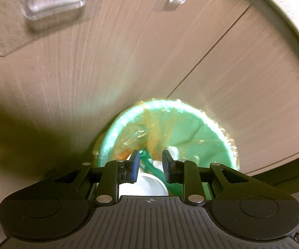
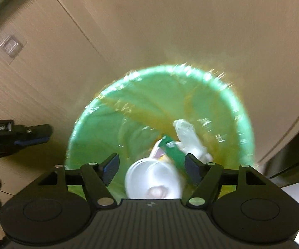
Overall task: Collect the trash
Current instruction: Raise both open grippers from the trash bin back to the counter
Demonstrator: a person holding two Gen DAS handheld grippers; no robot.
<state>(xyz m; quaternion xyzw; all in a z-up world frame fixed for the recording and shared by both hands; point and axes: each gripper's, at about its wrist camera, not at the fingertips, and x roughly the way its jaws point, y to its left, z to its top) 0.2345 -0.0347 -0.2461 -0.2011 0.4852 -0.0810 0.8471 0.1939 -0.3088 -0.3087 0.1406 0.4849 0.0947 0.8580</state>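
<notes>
A green trash bin (image 1: 191, 122) with a thin yellowish liner stands on the floor against a brown cabinet; it also shows in the right wrist view (image 2: 99, 124). Inside lie a white paper cup (image 2: 153, 178), a green wrapper (image 2: 173, 149) and crumpled clear plastic (image 2: 185, 130). The cup (image 1: 147, 183) and wrapper (image 1: 152, 167) also show in the left wrist view. My left gripper (image 1: 150, 167) is open and empty above the bin. My right gripper (image 2: 151, 169) is open wide and empty above the cup. The left gripper (image 2: 33, 137) shows at the left of the right wrist view.
Brown wood-grain cabinet doors (image 1: 87, 72) rise behind the bin, with a clear stick-on hook (image 1: 55, 2) on one. The same cabinet (image 2: 170, 20) fills the right wrist view. A dark edge (image 2: 290, 161) lies at the right of the bin.
</notes>
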